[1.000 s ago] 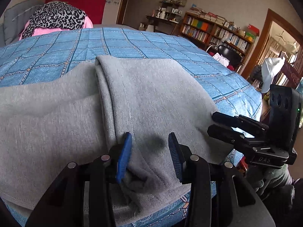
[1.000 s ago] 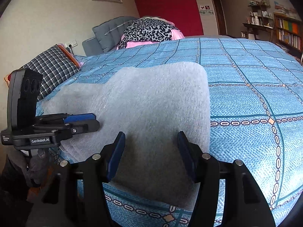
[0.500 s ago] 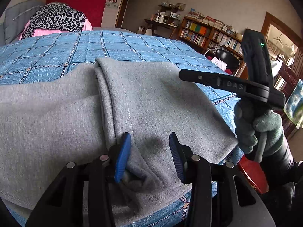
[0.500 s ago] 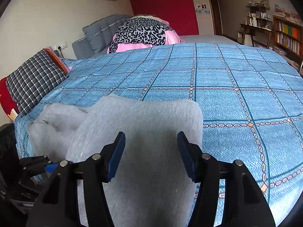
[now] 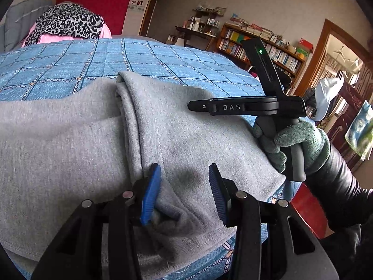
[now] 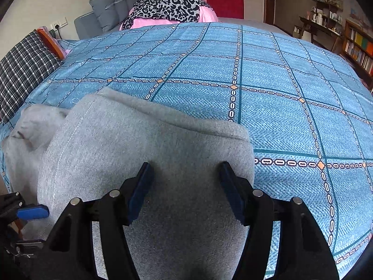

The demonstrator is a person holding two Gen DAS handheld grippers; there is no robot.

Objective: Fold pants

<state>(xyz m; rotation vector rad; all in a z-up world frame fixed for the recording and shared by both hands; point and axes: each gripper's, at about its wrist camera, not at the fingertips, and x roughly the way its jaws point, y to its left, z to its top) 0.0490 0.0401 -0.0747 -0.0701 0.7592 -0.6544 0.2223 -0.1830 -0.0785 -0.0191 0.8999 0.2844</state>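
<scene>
Grey sweatpants lie folded on the blue patterned bedspread, with a lengthwise fold ridge running toward me. My left gripper is open just above the near hem, a bunch of grey cloth between its blue pads. My right gripper is open and hovers over the right part of the pants, near their folded far edge. The right gripper also shows in the left wrist view, held in a green-gloved hand above the pants. One blue pad of the left gripper shows at the lower left of the right wrist view.
A leopard-print and pink pile lies at the head of the bed by grey cushions. A plaid pillow sits at the left. Bookshelves and a doorway stand to the right, beyond the bed's edge.
My right gripper rose from the near bed edge and moved over the pants, further left across them in the last half second. The left gripper stayed in place, open.
</scene>
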